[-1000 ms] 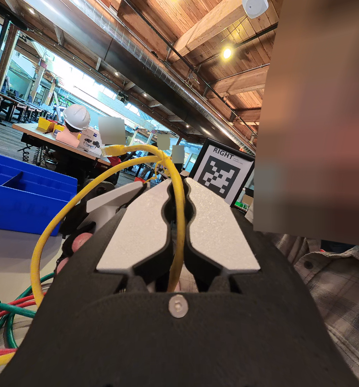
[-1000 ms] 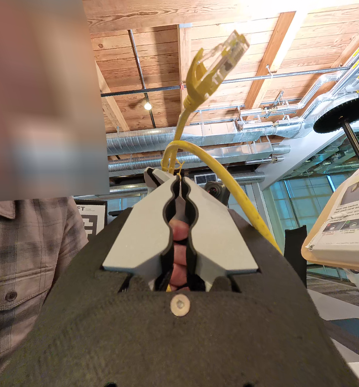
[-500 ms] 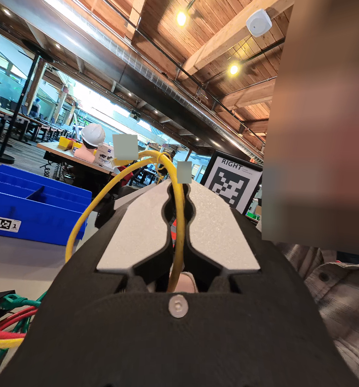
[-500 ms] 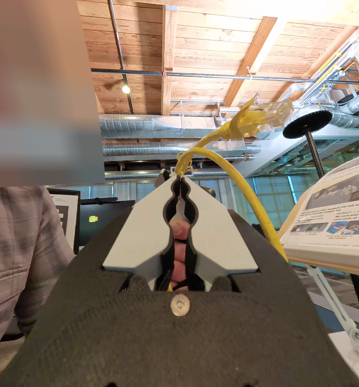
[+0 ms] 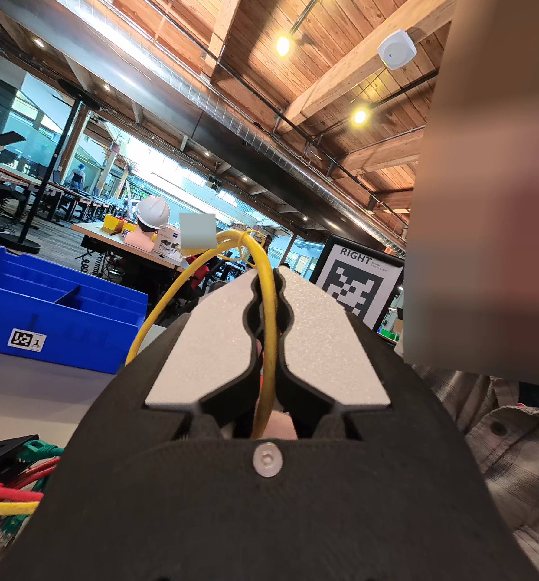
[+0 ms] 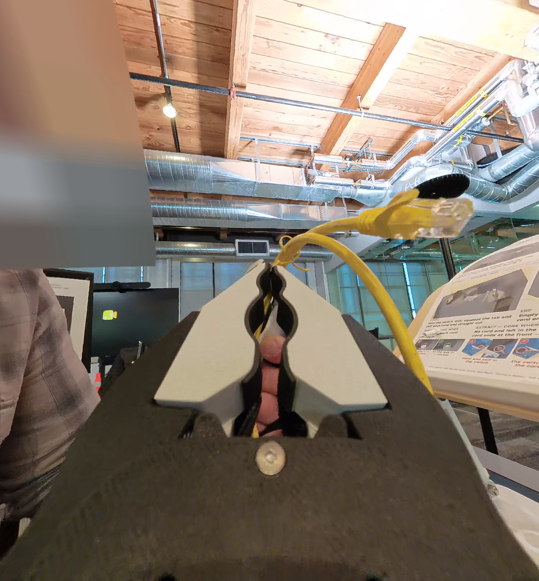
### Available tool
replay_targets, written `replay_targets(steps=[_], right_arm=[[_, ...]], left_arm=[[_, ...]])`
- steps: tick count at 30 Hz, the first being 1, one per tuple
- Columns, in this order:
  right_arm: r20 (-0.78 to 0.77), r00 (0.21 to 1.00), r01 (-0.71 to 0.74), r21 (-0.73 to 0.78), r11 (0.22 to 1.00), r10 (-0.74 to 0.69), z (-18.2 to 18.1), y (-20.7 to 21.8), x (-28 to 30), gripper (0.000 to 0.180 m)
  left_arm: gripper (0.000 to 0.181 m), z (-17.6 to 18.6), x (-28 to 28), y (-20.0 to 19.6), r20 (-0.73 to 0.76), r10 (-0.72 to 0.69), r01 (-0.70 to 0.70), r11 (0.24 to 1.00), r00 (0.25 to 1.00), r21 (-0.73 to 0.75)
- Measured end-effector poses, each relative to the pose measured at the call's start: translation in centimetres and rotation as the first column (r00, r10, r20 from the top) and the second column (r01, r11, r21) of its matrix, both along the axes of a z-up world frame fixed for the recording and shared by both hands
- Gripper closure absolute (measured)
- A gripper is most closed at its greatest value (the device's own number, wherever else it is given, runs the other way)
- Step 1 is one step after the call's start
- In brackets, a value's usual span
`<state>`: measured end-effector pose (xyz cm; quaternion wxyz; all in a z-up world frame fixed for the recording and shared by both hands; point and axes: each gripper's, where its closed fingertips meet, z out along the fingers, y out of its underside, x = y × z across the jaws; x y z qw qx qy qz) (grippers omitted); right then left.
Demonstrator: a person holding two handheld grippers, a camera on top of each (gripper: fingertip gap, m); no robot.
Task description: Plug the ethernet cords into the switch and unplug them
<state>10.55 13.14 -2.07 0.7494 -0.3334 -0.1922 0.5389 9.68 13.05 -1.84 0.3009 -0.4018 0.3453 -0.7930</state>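
The switch is hidden. The left gripper (image 5: 266, 276) and right gripper (image 6: 269, 272) both pinch the yellow cord (image 6: 384, 301). The blue bin (image 5: 57, 314) looks empty.

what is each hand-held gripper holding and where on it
Both the left hand-held gripper and right hand-held gripper clamp the yellow ethernet cord along its cable, behind the clear plug.

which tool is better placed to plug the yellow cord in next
Probably the right. The right tool is shut on the yellow cord close behind its plug, which sticks out free. The left tool is shut further down the cord. No switch is in view.
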Motion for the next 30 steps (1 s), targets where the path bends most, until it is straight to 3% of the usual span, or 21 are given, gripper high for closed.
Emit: replay_targets(steps=[30], right_arm=[[0.259,0.949,0.172,0.055,0.984,-0.18,0.9,-1.4,-1.9,0.18]], left_arm=[[0.176,-0.3,0.4,0.1,-0.008,0.015,-0.015,1.0,1.0,-0.007]])
